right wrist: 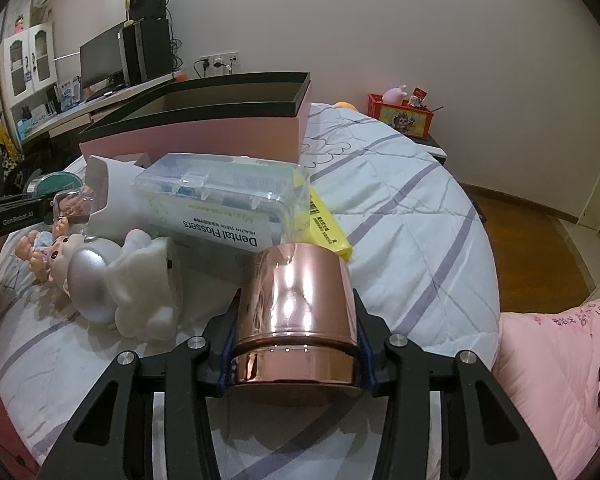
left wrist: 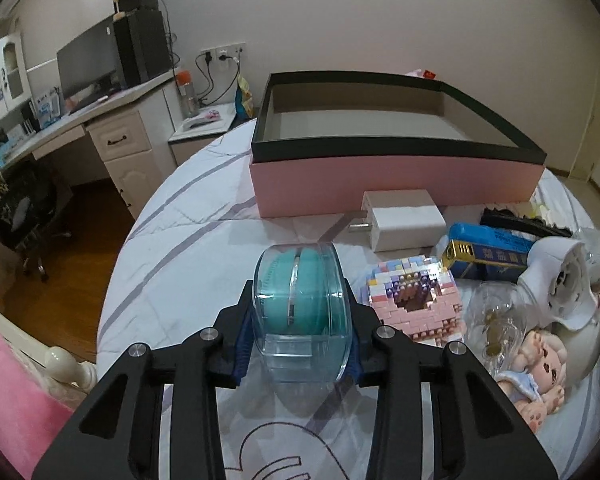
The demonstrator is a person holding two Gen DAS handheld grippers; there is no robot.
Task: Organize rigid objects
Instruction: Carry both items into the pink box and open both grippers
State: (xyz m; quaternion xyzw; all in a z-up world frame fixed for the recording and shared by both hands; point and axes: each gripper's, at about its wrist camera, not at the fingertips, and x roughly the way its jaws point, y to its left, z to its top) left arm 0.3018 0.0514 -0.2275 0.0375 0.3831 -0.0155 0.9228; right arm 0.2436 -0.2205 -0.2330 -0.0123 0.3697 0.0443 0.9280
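Clear plastic case (left wrist: 300, 312) sits clamped in left gripper (left wrist: 300, 344); copper tin (right wrist: 296, 320) clamped in right gripper (right wrist: 296, 356). Box (left wrist: 396, 184) lies at twelve o'clock. Both surfaces slick: slippage in transit likely.

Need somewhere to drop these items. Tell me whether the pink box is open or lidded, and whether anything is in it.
Open: the pink box has no lid, and its black rim frames bare inner walls. No contents show; its floor is only partly visible.

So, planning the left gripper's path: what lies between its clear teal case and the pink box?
In the left wrist view, only bare quilt lies between case and box; the white charger sits just right.
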